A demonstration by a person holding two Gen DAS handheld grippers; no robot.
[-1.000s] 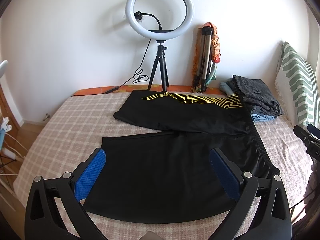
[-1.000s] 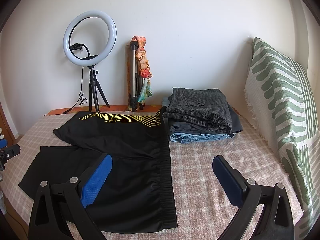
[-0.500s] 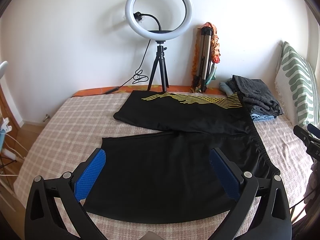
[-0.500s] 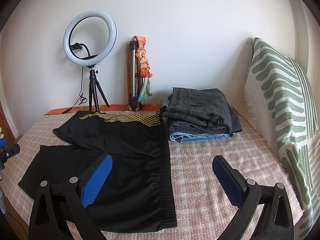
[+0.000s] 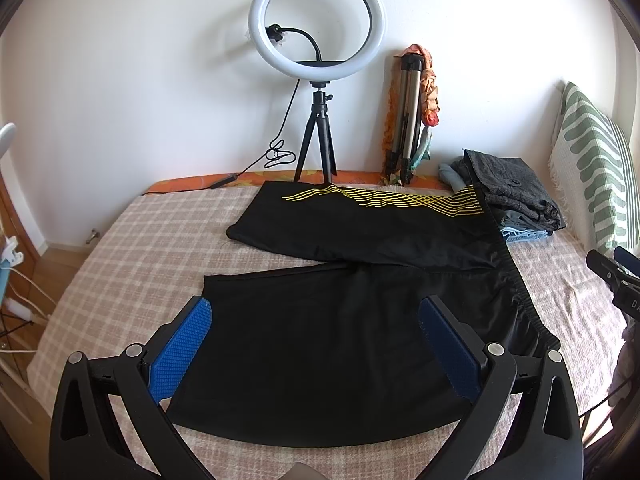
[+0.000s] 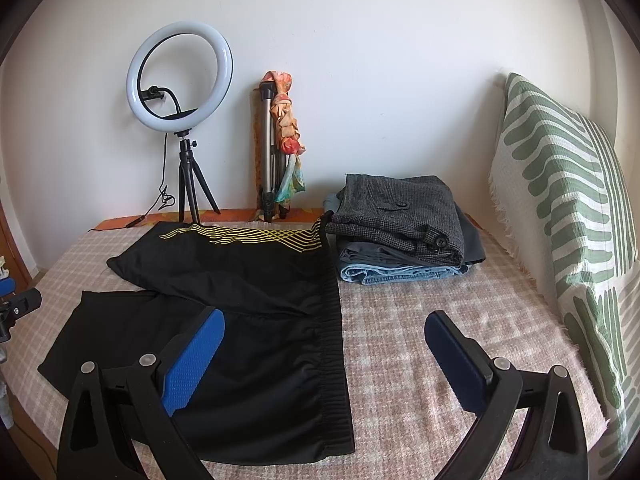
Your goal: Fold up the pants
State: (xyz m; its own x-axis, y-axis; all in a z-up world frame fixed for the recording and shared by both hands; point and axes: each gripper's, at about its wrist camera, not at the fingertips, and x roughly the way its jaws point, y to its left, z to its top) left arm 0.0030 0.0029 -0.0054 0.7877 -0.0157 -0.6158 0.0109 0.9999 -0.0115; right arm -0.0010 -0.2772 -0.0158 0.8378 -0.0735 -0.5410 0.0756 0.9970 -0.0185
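Both released tongs, left tongs and right tongs, hover over flat pants.

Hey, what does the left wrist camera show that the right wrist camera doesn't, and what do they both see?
Only the left wrist view shows the left tongs, open above the near leg of the black pants, plus the wooden floor beside the bed.

Only the right wrist view shows the right tongs, open, straddling the elastic waistband, and most of the face of the green-patterned pillow.

Both share the pants spread flat and unfolded on the checked bedspread, the ring light, the folded tripod and the stack of folded clothes.
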